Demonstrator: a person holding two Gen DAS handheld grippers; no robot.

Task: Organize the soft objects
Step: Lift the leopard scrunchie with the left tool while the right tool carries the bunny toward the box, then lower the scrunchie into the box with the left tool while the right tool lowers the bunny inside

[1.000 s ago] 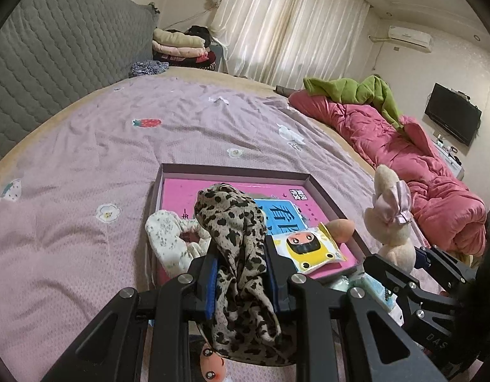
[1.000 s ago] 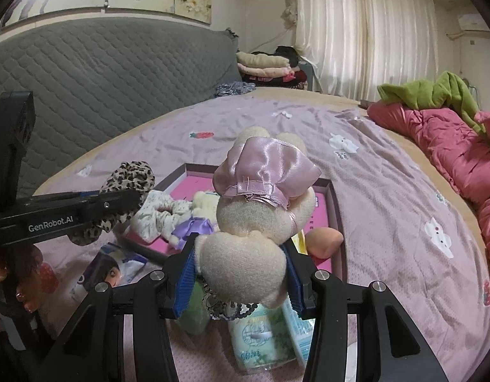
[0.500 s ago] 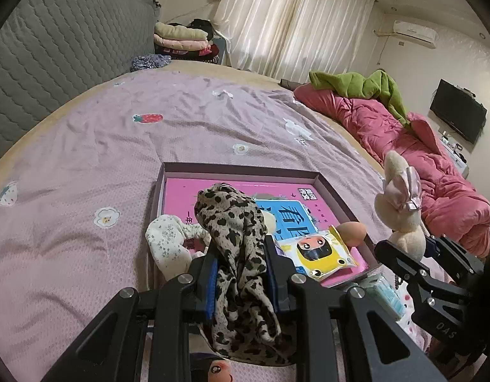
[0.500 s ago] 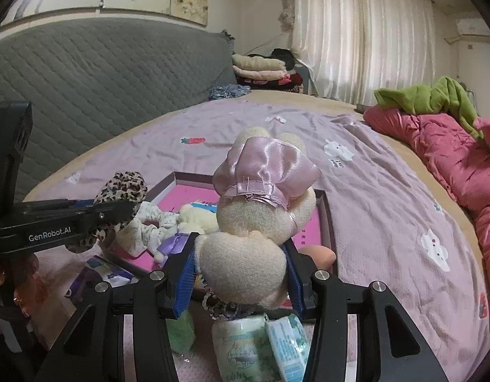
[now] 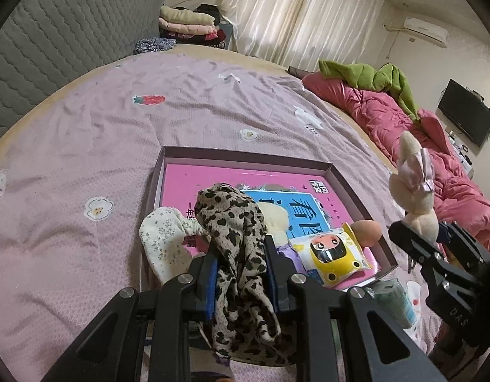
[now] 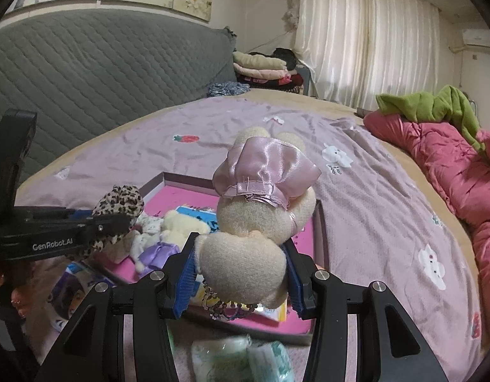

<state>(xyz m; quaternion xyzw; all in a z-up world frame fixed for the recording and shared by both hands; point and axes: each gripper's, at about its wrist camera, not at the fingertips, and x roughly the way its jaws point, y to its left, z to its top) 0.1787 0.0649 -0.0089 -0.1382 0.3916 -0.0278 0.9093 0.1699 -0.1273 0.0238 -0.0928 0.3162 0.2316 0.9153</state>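
Left gripper [image 5: 241, 273]: both blue pads pinch one leopard-print scrunchie [image 5: 235, 238], held above the near edge of the shallow box [image 5: 245, 156]. Right gripper [image 6: 240, 273]: pads clamp one cream plush rabbit [image 6: 254, 229] in a pink satin dress, held above the box's right side. The side of the left gripper reads "GenRobot.AI"; the right gripper body shows "DAS". The box holds one white floral scrunchie [image 5: 164, 238], one small plush in purple [image 6: 162, 245], one peach sponge egg [image 5: 367, 232] and one yellow cartoon-face packet [image 5: 332, 258]. Its pink lining carries large Chinese characters. Two wipe packs [image 6: 241, 359] lie just before the box on the lilac bedspread [image 5: 86, 133].
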